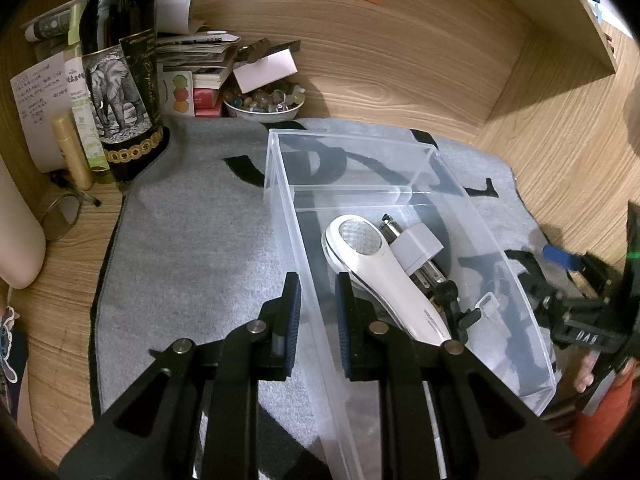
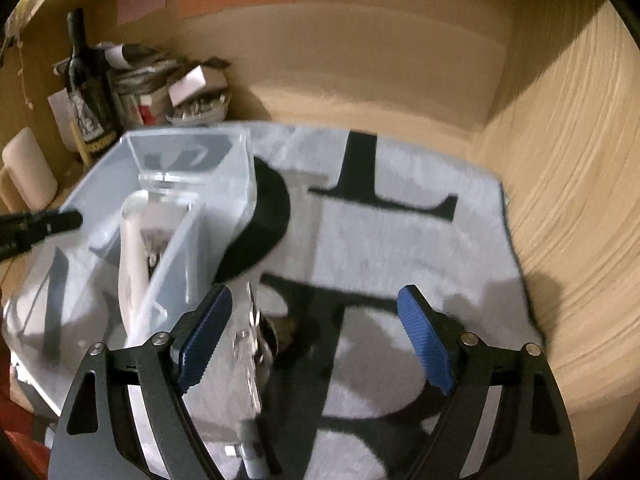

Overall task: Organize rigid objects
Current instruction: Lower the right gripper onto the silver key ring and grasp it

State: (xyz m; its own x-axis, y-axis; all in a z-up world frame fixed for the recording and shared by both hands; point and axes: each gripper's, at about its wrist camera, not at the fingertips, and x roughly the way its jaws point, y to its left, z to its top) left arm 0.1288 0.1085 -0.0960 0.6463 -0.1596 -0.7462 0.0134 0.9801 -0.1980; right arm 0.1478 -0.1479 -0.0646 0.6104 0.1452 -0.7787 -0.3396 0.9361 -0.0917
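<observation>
Left claw [image 1: 318, 312] clamped on clear bin [image 1: 404, 200] wall, bin on grey mat [image 1: 192, 240] holding white handheld device [image 1: 380, 268]; right claw [image 2: 316, 336] spread wide, apparently empty, view blurred.

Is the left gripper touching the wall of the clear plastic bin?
Touching. In the left wrist view the left gripper is shut on the near side wall of the clear plastic bin, one blue pad on each face of it.

Wine bottle [image 1: 118, 68], stone bowl [image 1: 262, 102], grey mat [image 1: 192, 240]
</observation>
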